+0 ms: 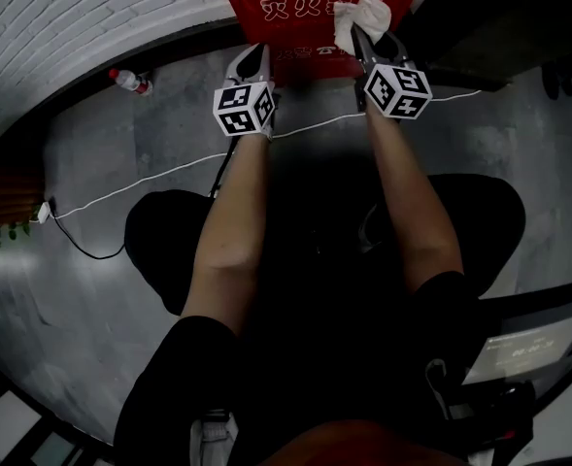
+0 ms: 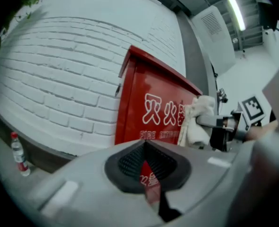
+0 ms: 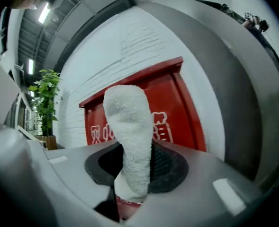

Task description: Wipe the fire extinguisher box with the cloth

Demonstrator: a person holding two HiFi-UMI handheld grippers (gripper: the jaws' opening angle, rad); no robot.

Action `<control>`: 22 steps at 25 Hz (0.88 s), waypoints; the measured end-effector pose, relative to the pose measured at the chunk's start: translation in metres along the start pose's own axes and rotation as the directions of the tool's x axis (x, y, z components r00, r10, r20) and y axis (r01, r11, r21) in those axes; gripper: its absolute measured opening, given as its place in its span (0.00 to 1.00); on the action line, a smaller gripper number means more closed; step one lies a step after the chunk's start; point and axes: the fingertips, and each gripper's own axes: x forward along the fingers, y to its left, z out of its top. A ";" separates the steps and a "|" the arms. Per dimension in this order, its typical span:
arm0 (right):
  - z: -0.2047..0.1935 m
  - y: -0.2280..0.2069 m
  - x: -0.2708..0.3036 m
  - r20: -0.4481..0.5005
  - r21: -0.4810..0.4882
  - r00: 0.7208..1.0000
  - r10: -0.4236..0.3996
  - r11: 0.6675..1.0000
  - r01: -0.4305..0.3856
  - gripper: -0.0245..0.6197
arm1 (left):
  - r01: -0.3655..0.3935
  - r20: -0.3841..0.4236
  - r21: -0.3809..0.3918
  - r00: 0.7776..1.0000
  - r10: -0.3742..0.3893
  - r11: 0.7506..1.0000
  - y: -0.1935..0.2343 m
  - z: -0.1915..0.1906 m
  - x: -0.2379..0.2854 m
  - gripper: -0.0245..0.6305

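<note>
Both bare forearms reach straight ahead, side by side. The left gripper [image 1: 254,61] is pinched closed on nothing. The right gripper [image 1: 375,45] clamps a white terry cloth [image 1: 360,16] at the front of the red metal fire extinguisher box [image 1: 295,17]. Only the right gripper view catches a leafy potted plant [image 3: 45,96] by the white brick wall [image 2: 58,79].

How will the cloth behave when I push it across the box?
Probably floppy: the cloth stands above the right gripper only because it's bunched thick. Its terry nap should likely drag, not slip, on the box.

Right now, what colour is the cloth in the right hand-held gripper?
White: the fluffy cloth, clearest in the right gripper view.
</note>
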 end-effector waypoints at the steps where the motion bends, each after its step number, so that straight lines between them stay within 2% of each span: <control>1: -0.003 0.018 0.005 -0.006 -0.009 0.999 0.047 0.999 -0.047 0.22 | -0.017 0.004 -0.005 1.000 0.017 1.000 0.008 -0.001 -0.006 0.04; 5: -0.038 0.080 0.022 -0.101 -0.049 0.976 0.194 0.979 -0.200 0.22 | -0.067 0.010 0.005 0.998 0.067 0.998 0.035 0.002 -0.023 0.04; 10: -0.106 0.119 0.040 -0.226 -0.060 0.940 0.257 0.959 -0.277 0.22 | -0.083 -0.005 0.034 0.996 0.084 0.996 0.045 -0.008 -0.022 0.04; 13: -0.134 0.129 0.050 -0.269 -0.060 0.926 0.265 0.955 -0.290 0.22 | -0.083 -0.036 0.041 0.996 0.085 0.996 0.049 -0.029 -0.018 0.04; 16: -0.145 0.138 0.057 -0.300 -0.062 0.919 0.258 0.956 -0.288 0.22 | -0.078 -0.074 0.028 0.994 0.079 0.997 0.051 -0.047 -0.022 0.04; 22: -0.162 0.142 0.058 -0.333 -0.047 0.918 0.217 0.968 -0.246 0.22 | -0.057 -0.072 -0.006 0.996 0.056 0.998 0.050 -0.049 -0.018 0.04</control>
